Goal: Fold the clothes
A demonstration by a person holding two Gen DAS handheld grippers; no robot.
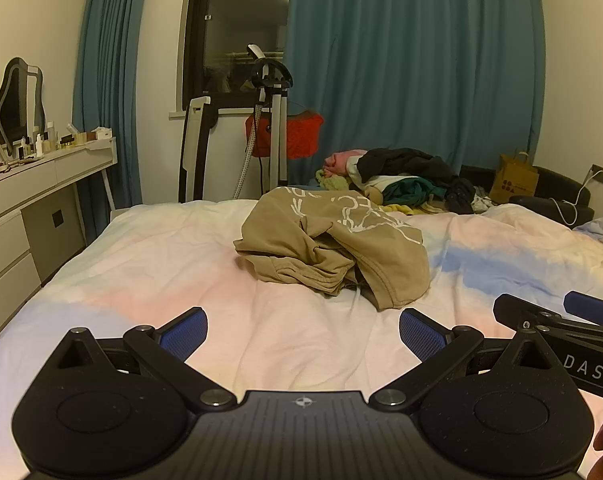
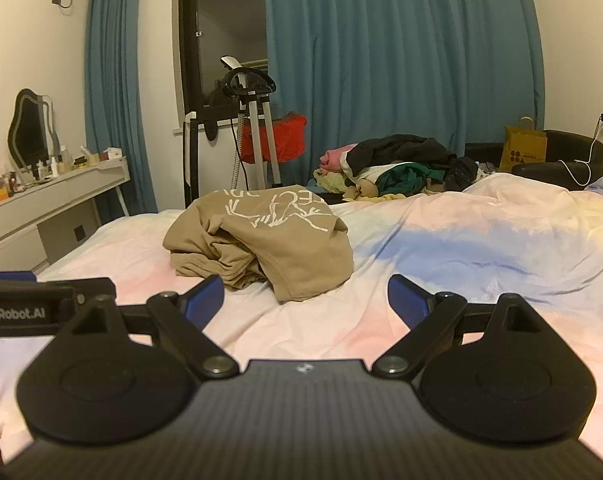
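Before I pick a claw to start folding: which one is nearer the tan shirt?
Right, slightly. The right claw is open just short of the tan shirt, whose hem reaches between its fingers. The left claw is open too, with more bare bedsheet before the shirt.

Cream walls; teal curtains (image 1: 413,72) flank a dark window (image 1: 241,28). White dressing table (image 1: 41,184) with wavy mirror (image 1: 17,108) at left. Warm artificial light.

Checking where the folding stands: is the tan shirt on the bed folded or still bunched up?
Bunched up. The tan shirt lies in a crumpled heap on the bed, its hem twisted and its white print creased.
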